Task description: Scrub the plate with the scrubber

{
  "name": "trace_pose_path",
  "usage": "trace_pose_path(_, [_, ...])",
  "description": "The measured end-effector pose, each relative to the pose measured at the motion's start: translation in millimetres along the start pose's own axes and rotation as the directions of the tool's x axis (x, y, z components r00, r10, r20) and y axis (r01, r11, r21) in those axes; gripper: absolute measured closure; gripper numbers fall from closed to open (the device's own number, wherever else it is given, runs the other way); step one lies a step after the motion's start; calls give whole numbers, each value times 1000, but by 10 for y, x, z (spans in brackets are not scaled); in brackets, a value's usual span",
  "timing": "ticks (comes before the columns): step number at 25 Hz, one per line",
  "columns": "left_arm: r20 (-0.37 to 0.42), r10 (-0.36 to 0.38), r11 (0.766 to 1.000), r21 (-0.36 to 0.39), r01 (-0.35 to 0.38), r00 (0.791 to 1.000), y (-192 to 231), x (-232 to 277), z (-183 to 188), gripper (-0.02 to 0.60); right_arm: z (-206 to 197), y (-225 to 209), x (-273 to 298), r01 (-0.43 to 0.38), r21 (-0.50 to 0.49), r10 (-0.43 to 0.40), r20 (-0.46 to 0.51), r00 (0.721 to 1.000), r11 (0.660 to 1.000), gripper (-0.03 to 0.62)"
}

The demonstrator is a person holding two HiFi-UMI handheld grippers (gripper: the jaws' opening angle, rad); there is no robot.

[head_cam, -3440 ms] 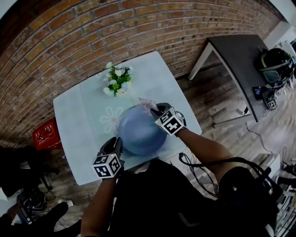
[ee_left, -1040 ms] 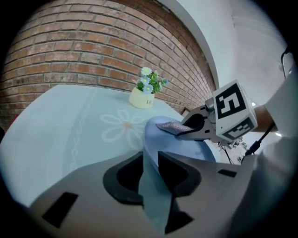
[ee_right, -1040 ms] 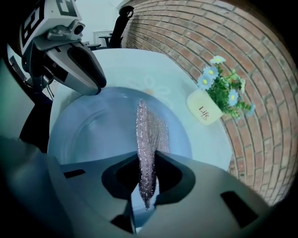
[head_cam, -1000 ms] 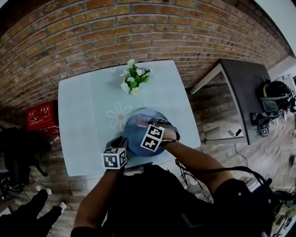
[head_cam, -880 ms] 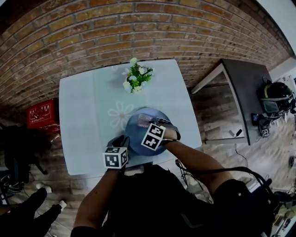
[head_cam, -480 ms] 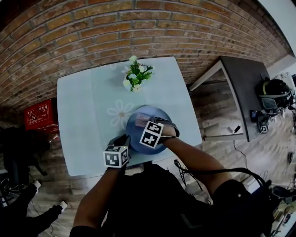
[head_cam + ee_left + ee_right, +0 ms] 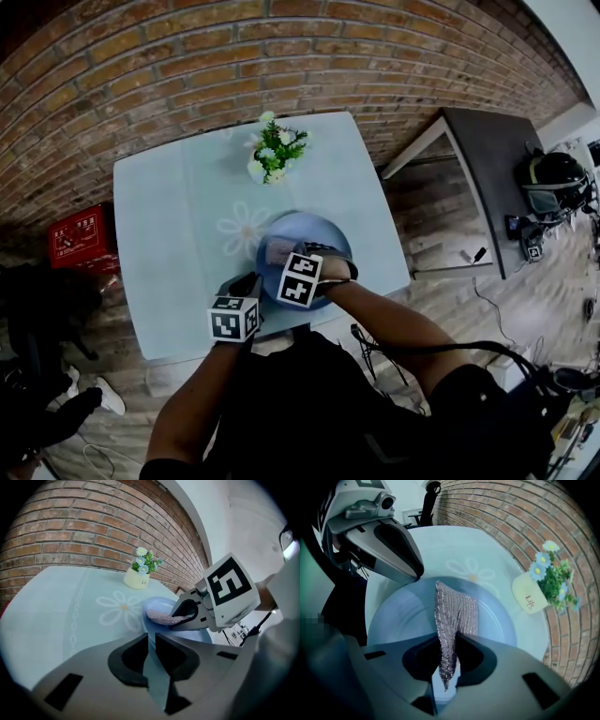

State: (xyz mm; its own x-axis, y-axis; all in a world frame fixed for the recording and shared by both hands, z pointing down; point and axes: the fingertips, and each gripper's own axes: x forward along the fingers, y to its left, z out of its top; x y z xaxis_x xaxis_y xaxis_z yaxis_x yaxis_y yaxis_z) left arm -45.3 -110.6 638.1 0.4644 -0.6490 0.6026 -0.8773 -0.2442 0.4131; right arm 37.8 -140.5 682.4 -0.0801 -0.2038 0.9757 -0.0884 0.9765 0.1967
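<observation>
One round blue plate (image 7: 325, 232) lies near the person's edge of the pale green table (image 7: 169, 234). The left gripper (image 7: 151, 656) has just been closing its jaws, and they pinch the plate's near rim (the narrow gap between them is filled with blue). The right gripper (image 7: 449, 660) is clamped tight on a silvery sparkling scrubber cloth (image 7: 457, 611), whose free end lies flat on the plate's middle.

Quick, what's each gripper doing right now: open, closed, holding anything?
Left gripper: has just been closing, now clamped on the plate rim.
Right gripper: closed on the scrubber.
</observation>
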Motion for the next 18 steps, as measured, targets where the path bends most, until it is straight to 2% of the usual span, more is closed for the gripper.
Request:
trace_pose_path(7, [-14,1,1000,2,-1,1000,70,-76,-32,522,120,221,-39,-57,-16,57,16,998,998,525])
trace_pose_path(18, [-7,-22,1000,4,22,1000,62,-182,-10,529,155,577,-117,-176,16,175,64,983,984,525])
